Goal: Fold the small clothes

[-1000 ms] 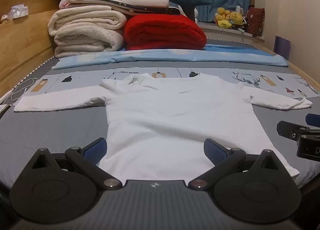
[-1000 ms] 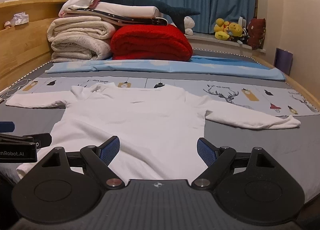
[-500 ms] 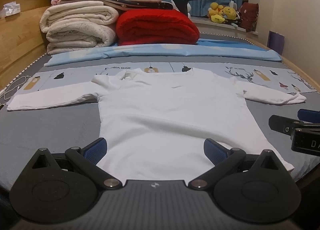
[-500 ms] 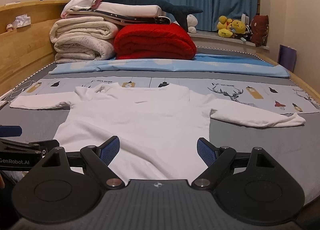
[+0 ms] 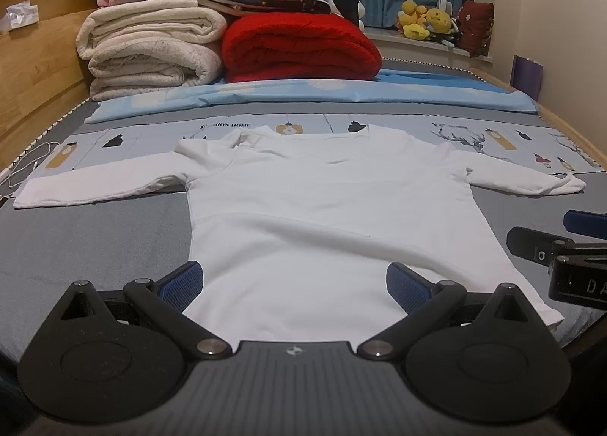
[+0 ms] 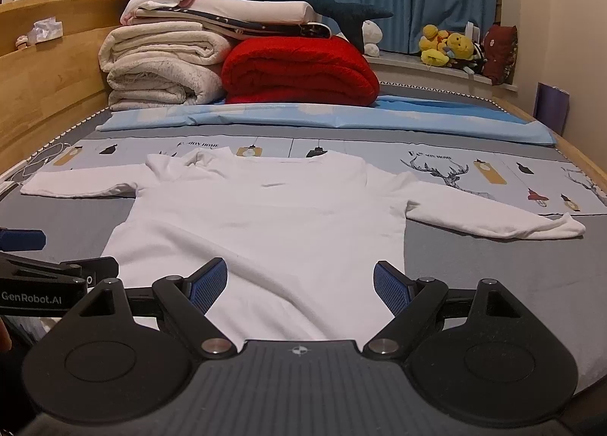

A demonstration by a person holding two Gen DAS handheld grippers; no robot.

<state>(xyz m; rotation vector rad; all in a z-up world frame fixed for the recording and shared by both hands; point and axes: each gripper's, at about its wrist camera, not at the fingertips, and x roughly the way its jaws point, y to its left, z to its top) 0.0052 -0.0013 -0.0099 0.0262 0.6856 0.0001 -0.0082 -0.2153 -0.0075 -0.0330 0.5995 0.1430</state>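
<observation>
White long-sleeve shirt (image 5: 326,216) lies flat on the bed (image 5: 95,238), hem at the near edge, collar toward the far end, both sleeves spread out toward the side edges. Left gripper (image 5: 296,280) and right gripper (image 6: 299,280) both hover at the near edge over the hem, jaws wide open, nothing held; each one shows at the edge of the other's view, so they sit side by side and close. Folding not started, judging by the layout. Risks from here: fabric is thin and lies flat on a soft bed, so a shallow pinch could slip off, or a deep one could grab the bed cover along with the hem and drag it. There's a diagonal ridge across the lower body of the shirt and some bunching at the left shoulder near the collar; folding over those would likely lock the creases in. If the two grippers lift unevenly the fold line will skew. Left sleeve (image 5: 98,189) ends close to the left edge of the bed, near a white cable (image 5: 28,166); a sweep there could snag it. Folded blankets (image 6: 167,68) and red quilt (image 6: 299,71) at the far end are well clear.
</observation>
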